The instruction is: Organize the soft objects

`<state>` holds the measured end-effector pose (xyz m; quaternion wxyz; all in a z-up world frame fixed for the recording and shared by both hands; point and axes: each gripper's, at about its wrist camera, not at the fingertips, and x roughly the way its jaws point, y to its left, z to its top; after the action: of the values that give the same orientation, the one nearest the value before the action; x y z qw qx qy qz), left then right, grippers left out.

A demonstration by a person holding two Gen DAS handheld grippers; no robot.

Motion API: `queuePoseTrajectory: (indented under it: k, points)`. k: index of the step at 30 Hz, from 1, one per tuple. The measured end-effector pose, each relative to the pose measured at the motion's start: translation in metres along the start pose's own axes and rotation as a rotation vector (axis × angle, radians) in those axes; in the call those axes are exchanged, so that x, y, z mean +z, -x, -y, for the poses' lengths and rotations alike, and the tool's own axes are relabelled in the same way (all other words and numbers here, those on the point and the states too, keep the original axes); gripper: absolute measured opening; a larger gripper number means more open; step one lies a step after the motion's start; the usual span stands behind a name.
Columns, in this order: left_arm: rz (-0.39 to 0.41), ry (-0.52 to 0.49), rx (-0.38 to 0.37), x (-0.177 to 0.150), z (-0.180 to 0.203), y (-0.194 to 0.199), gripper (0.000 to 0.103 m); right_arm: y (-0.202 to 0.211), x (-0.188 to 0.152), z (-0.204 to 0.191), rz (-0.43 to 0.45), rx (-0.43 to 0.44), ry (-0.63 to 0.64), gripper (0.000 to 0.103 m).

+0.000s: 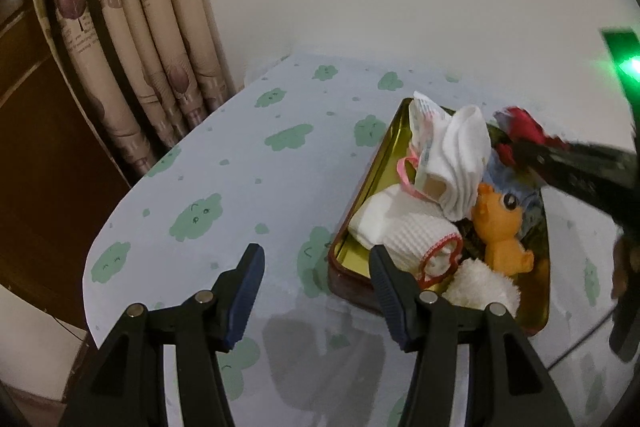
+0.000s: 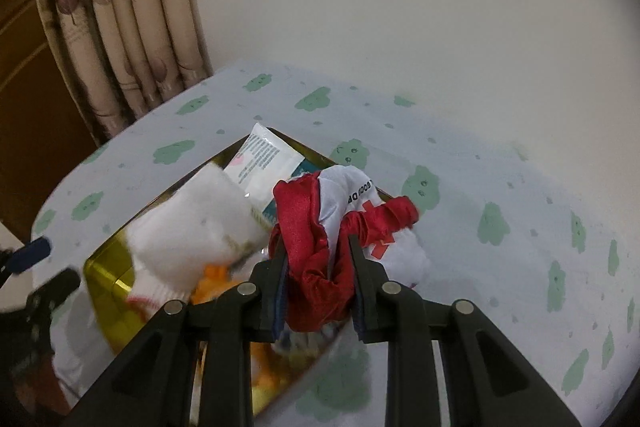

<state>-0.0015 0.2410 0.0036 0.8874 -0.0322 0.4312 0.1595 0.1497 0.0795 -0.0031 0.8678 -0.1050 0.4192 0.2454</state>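
Observation:
A gold metal tin point(image 1: 388, 155) with a dark red outer wall stands on the table and holds several soft things: white socks point(image 1: 464, 155), a waffle-knit white cloth with red trim point(image 1: 420, 231), an orange plush toy point(image 1: 500, 227) and a fluffy white towel point(image 1: 480, 287). My right gripper point(image 2: 316, 243) is shut on a red and white printed cloth point(image 2: 320, 227), held above the tin's far end; that cloth point(image 1: 524, 131) also shows blurred in the left wrist view. My left gripper point(image 1: 316, 255) stands open by the tin's near-left corner, nothing between its fingers.
The table wears a pale blue cloth with green cloud prints point(image 1: 248, 163). A white wall lies behind it and beige patterned curtains point(image 1: 132, 39) hang at the left. A white packet point(image 2: 264, 159) leans in the tin's far corner. A green light point(image 1: 632, 67) glows at the right edge.

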Motion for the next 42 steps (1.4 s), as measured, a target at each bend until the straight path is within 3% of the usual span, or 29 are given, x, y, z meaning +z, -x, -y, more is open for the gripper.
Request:
queuePoseTrajectory:
  k: [9,12,14,20,35,42]
  points:
    - [0.005,0.001,0.017,-0.001,-0.003,-0.003,0.056,-0.035,0.011,-0.016,-0.058,-0.077,0.009,0.034]
    - [0.0,0.001,0.016,-0.001,-0.004,-0.004,0.056,-0.037,0.01,-0.018,-0.06,-0.067,-0.009,0.054]
    - [0.002,0.009,0.015,-0.001,-0.005,-0.004,0.056,-0.033,0.008,-0.017,-0.047,-0.05,-0.022,0.077]
    - [0.002,0.015,0.019,-0.002,-0.005,-0.004,0.056,-0.003,0.002,-0.027,0.002,-0.063,-0.007,0.092]
    - [0.01,0.021,0.048,-0.003,0.0,0.004,0.056,0.073,-0.062,-0.038,0.022,-0.076,-0.102,0.098]
    - [0.002,0.019,0.041,-0.005,0.006,0.007,0.056,0.078,-0.079,-0.038,0.0,-0.063,-0.136,0.1]
